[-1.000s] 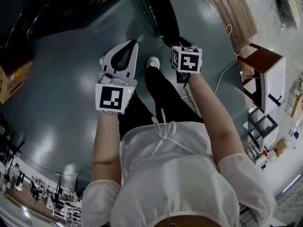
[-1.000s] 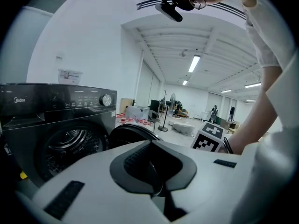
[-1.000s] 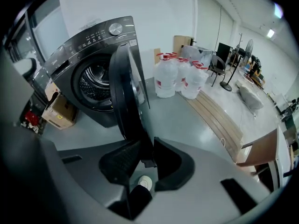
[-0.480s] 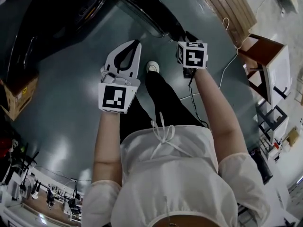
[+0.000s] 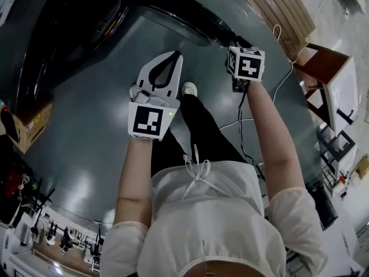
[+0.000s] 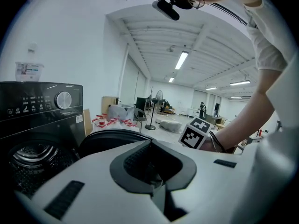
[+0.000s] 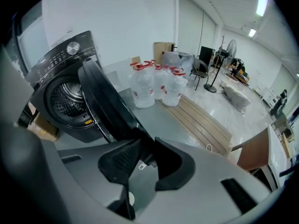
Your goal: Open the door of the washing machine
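The dark washing machine point(image 5: 75, 22) stands at the head view's upper left, with its drum point(image 7: 67, 99) showing in the right gripper view. Its round door point(image 7: 105, 104) hangs swung out, away from the drum. The door's free edge runs into my right gripper point(image 7: 145, 146), whose jaws are shut on it, slightly apart. In the head view only that gripper's marker cube point(image 5: 247, 64) shows, above the door's end point(image 5: 222, 33). My white left gripper point(image 5: 173, 55) hovers over the floor beside the door, shut and holding nothing. The left gripper view also shows the control panel point(image 6: 39, 101).
A cardboard box point(image 5: 26, 123) sits on the floor left of the machine. Wooden planks point(image 5: 277, 10) and several water jugs point(image 7: 154, 87) lie beyond the door. A brown and white stand point(image 5: 326, 88) and a cable point(image 5: 277, 85) are at the right. The person's shoe point(image 5: 188, 89) is between the grippers.
Both grippers have moved up and right in the head view. The door has swung further out from the machine with the right gripper on its edge.
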A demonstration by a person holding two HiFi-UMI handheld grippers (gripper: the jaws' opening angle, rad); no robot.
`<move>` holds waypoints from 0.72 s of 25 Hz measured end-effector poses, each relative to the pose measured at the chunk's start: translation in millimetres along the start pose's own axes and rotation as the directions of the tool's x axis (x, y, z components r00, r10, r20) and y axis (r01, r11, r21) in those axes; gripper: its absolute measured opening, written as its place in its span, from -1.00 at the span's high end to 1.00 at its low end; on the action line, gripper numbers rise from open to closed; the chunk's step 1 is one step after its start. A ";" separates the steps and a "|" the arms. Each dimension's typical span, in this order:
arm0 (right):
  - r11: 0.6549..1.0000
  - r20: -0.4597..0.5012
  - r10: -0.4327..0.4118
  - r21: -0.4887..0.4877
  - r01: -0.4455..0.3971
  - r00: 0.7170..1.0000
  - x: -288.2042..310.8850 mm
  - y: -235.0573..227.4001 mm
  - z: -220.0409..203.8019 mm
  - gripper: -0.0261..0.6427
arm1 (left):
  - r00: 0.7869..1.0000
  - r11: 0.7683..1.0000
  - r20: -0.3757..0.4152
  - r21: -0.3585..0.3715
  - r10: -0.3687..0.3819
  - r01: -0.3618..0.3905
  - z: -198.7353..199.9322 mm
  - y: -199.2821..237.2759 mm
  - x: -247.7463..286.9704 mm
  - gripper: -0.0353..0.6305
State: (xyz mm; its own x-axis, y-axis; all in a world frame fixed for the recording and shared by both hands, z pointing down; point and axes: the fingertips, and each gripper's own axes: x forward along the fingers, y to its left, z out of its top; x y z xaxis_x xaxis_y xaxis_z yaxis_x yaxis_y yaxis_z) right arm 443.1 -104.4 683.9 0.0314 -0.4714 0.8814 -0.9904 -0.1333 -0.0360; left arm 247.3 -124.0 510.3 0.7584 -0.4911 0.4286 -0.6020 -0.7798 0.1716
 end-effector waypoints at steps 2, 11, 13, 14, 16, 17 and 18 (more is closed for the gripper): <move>0.999 0.001 -0.032 0.027 0.032 0.999 0.7 -9.9 6.1 0.73 | 1.000 1.000 0.000 -0.006 -0.003 0.003 0.2 1.2 2.5 0.83; 0.990 -0.006 -0.112 0.085 0.112 0.994 -11.7 -29.6 13.9 0.90 | 1.000 1.000 0.001 -0.005 0.010 -0.010 7.8 15.0 -4.8 0.83; 0.991 0.003 -0.093 0.096 0.093 0.996 -22.0 -22.4 17.2 0.90 | 1.000 1.000 0.005 -0.008 0.022 -0.022 10.5 18.5 -11.1 0.83; 0.993 0.012 -0.068 0.097 0.067 0.998 -27.7 -15.5 19.7 0.90 | 1.000 1.000 0.008 -0.007 0.028 -0.028 12.3 19.8 -14.5 0.83; 0.996 0.041 0.000 0.088 -0.004 0.999 -39.2 2.3 26.2 0.90 | 0.999 0.999 0.014 0.004 0.038 -0.038 17.3 21.8 -21.4 0.83; 0.997 0.057 0.029 0.076 -0.033 0.998 -44.6 11.1 29.8 0.90 | 0.999 0.999 0.020 0.010 0.044 -0.044 20.7 23.0 -25.4 0.83; 0.997 0.070 0.051 0.058 -0.055 0.996 -49.7 19.6 33.3 0.90 | 0.998 0.998 0.028 0.013 0.053 -0.053 24.8 24.7 -30.1 0.83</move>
State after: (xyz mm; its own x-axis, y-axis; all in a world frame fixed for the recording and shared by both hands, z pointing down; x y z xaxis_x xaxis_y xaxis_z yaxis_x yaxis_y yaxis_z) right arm 426.7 -112.7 623.7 -0.0096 -0.5378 0.8430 -0.9812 -0.1575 -0.1116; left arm 215.9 -138.1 479.7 0.7322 -0.5425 0.4118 -0.6383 -0.7575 0.1370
